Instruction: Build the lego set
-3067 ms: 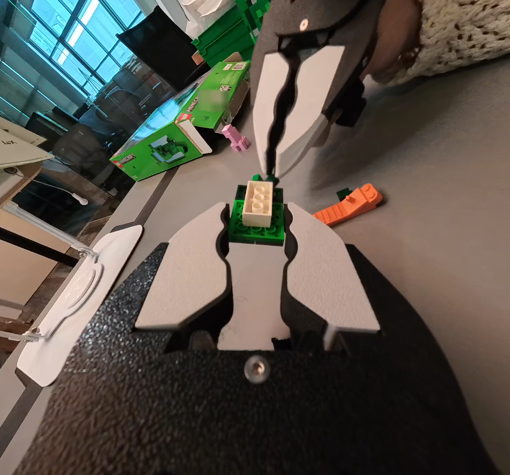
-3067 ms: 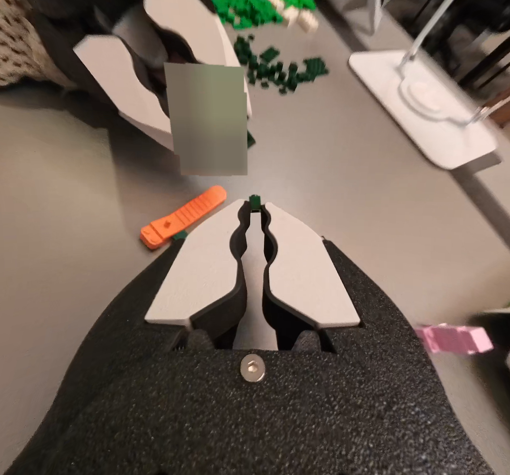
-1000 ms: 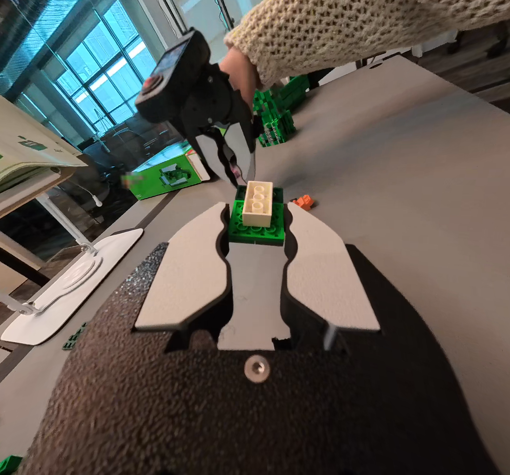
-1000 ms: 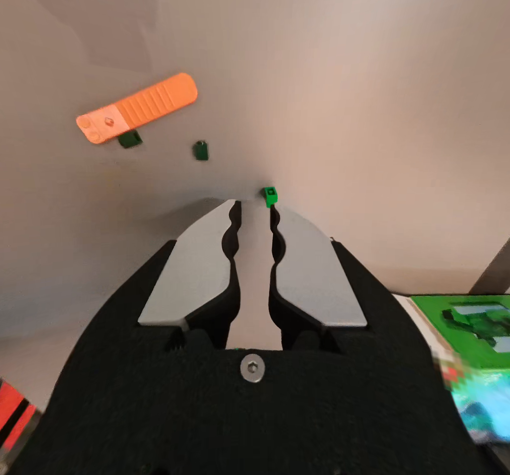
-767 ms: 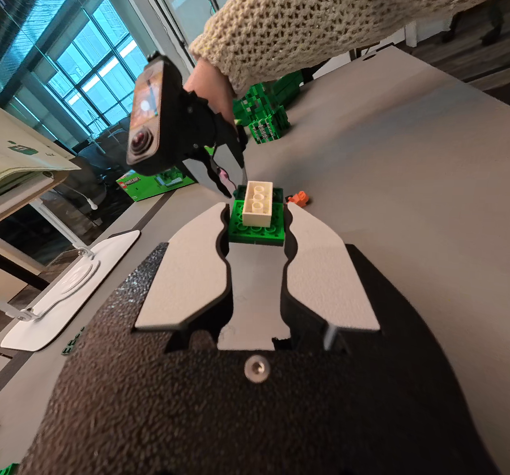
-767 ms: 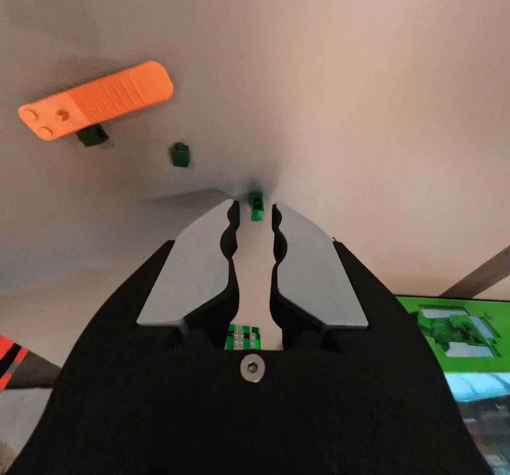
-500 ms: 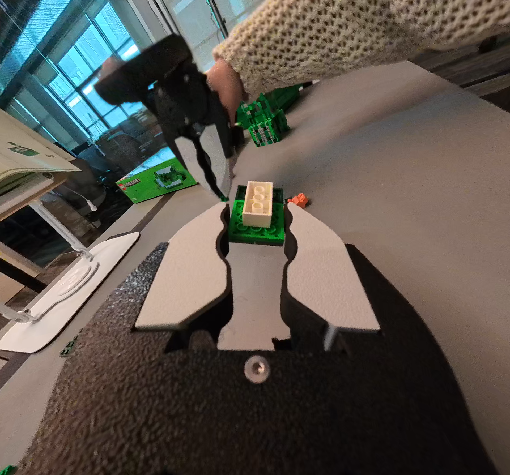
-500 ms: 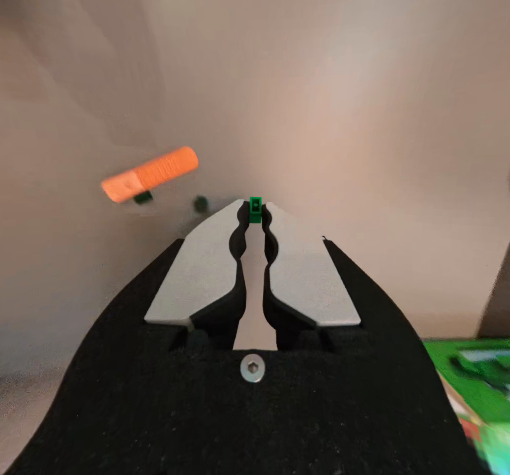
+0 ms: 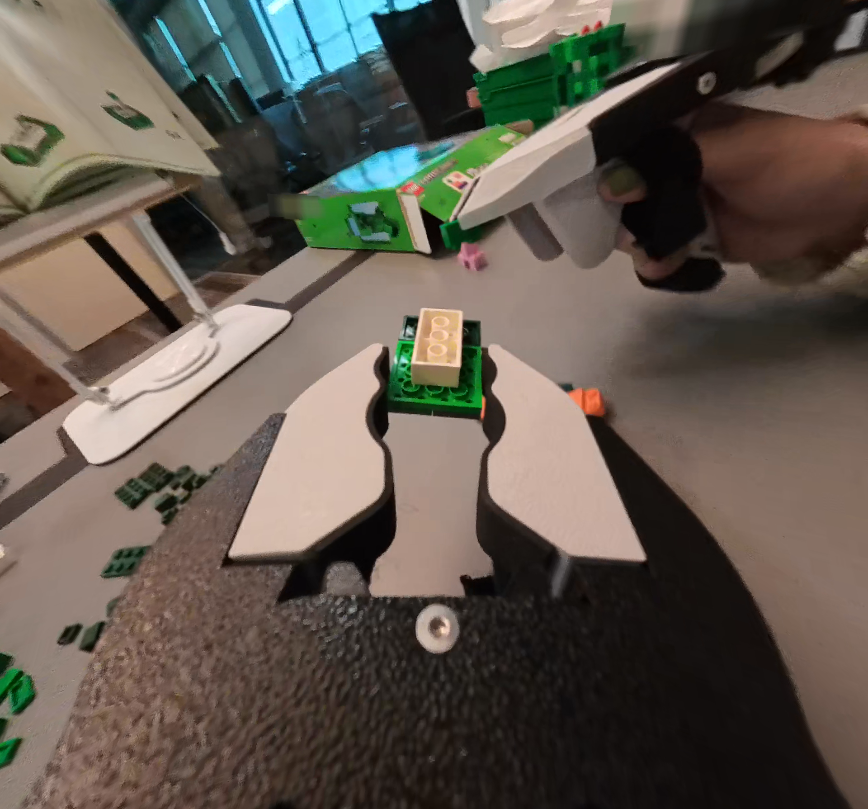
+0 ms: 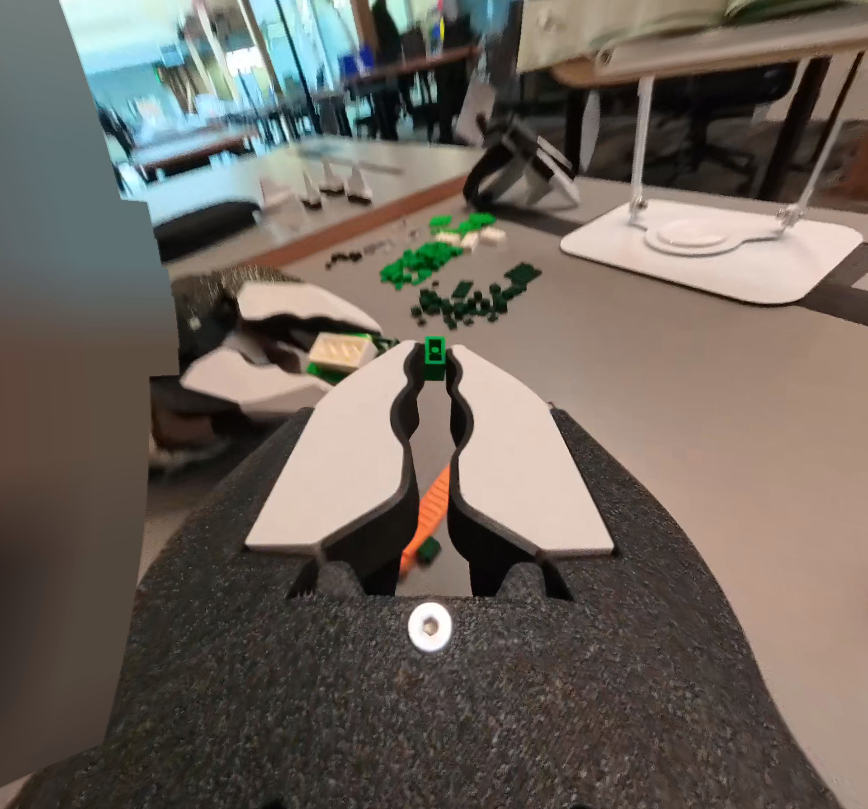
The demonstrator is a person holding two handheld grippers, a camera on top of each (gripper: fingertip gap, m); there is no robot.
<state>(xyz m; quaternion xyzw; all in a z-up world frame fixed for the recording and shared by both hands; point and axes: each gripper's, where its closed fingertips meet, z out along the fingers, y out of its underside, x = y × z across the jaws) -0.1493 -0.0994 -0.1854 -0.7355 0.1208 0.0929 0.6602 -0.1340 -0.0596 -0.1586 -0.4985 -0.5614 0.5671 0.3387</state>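
My left gripper [image 9: 437, 356] is shut on a bright green plate [image 9: 434, 396], with a dark green plate behind it. A cream brick [image 9: 437, 349] sits on top. My right gripper [image 10: 434, 356] is shut on a small green brick [image 10: 434, 359] at its fingertips. In the left wrist view the right gripper [image 9: 462, 220] hangs up and to the right of the plate, apart from it, with the small brick [image 9: 453, 234] at its tip. In the right wrist view the left gripper [image 10: 282, 354] and cream brick [image 10: 338, 352] lie just left of my fingertips.
A green set box [image 9: 375, 204] and a built green model [image 9: 554, 77] stand at the back. A white book stand base [image 10: 714, 251] holds an open booklet [image 9: 70, 128]. Loose green pieces [image 10: 422, 260] lie scattered. An orange brick separator [image 10: 430, 509] lies under the right gripper. The grippers' ends are close to 6 cm from one another.
My right gripper closed on the small green brick, lifted it off the table and swung level toward the left gripper. My left gripper kept hold of the plate and turned.
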